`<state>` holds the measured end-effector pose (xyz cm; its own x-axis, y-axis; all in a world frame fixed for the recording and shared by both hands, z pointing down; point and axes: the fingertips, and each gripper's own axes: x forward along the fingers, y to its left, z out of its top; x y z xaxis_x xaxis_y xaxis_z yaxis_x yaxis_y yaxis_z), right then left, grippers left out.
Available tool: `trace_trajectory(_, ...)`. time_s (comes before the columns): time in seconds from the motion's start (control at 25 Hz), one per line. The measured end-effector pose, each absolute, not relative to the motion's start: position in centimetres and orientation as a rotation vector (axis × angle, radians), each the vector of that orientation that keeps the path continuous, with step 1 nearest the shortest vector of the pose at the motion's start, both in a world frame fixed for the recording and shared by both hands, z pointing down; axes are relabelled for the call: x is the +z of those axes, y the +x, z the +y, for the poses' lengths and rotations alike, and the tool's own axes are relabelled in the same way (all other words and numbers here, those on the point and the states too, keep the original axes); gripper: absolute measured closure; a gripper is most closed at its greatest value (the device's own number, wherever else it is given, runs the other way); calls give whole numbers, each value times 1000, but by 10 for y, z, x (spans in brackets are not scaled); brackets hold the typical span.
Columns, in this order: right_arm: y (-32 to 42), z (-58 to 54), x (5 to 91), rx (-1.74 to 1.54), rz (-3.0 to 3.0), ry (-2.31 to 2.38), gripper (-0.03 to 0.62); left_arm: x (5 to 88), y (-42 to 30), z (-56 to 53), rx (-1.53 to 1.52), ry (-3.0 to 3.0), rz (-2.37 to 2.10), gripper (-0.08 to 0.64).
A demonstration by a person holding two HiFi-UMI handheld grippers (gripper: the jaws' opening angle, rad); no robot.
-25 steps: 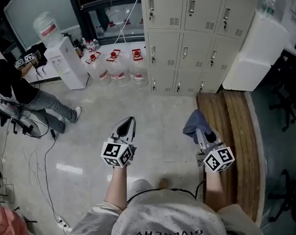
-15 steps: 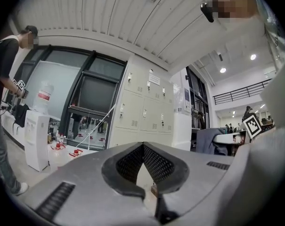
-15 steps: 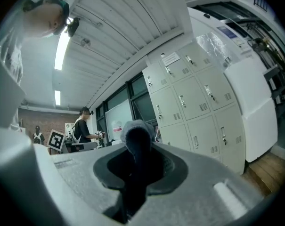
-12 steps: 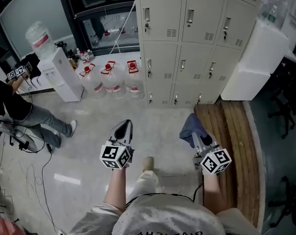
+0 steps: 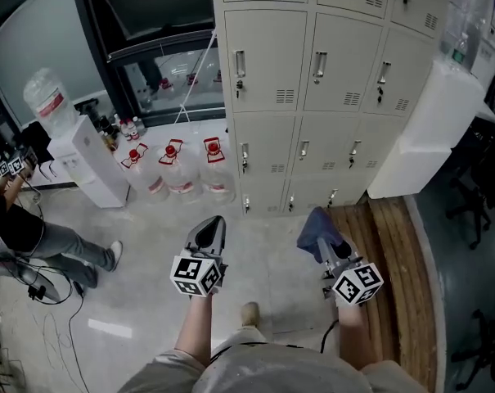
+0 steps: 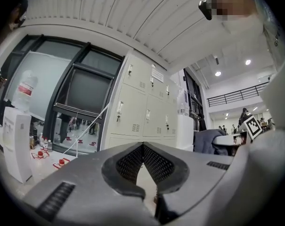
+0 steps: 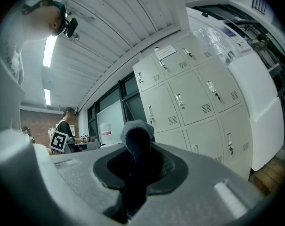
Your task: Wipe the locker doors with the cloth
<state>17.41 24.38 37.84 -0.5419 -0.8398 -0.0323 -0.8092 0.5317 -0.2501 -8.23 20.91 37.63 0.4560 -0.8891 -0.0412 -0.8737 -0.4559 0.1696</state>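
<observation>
A bank of beige locker doors (image 5: 312, 97) stands ahead, also seen in the left gripper view (image 6: 133, 107) and the right gripper view (image 7: 189, 98). My right gripper (image 5: 329, 244) is shut on a blue-grey cloth (image 5: 315, 230), which bulges up between its jaws (image 7: 137, 140). My left gripper (image 5: 208, 234) hovers over the floor to the left, jaws shut with nothing between them (image 6: 143, 149). Both grippers hang short of the lockers, not touching them.
A wooden platform (image 5: 394, 277) lies at the right, beside a white unit (image 5: 427, 129). Three water jugs (image 5: 169, 174) stand left of the lockers, next to a white dispenser (image 5: 79, 158). A person (image 5: 18, 219) stands at far left with cables (image 5: 42, 285) on the floor.
The view has moved closer to the lockers, which now fill more of the frame. Both grippers keep their pose, and the cloth stays in the right one.
</observation>
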Motion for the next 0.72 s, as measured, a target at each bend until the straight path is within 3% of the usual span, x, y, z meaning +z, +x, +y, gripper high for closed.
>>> trace_trajectory(0.72,86,65,356,-230,2608,-1379,532,373,-148,45,-111,2634,-1531,561)
